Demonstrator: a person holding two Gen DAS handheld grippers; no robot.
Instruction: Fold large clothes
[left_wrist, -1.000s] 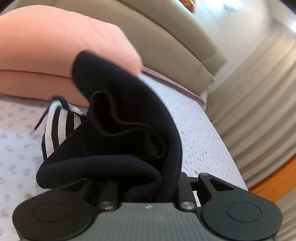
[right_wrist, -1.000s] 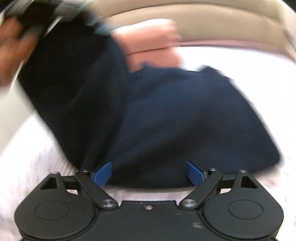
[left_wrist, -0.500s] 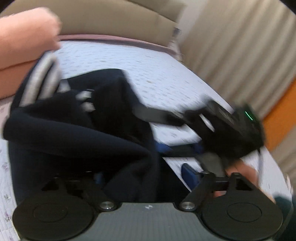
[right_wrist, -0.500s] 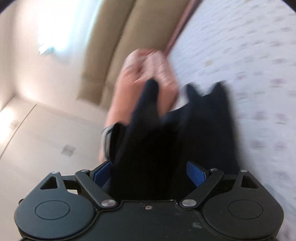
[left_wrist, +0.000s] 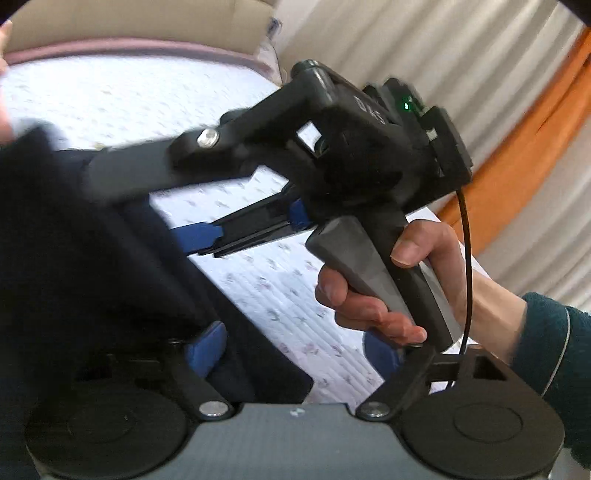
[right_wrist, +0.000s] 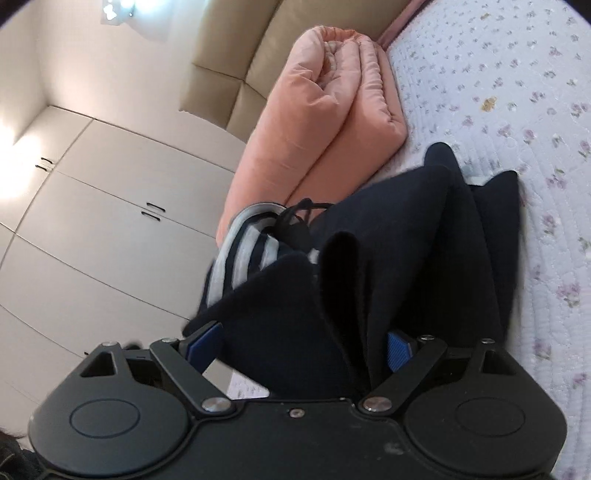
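dark garment (right_wrist: 406, 266) bunched on bed (right_wrist: 535, 110) beside pink quilt (right_wrist: 332, 110); right tool (right_wrist: 306, 345) pinching its fabric; left tool (left_wrist: 291, 354) spread, unclamped.

Left wrist view close over bed (left_wrist: 277, 288), facing curtains, right wrist view facing wardrobe, both sharing dark garment (right_wrist: 388, 258)

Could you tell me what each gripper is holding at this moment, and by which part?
The left gripper stands open, holding nothing. The right gripper has a bunched fold of the dark garment between its pads; a firm grip cannot be told.
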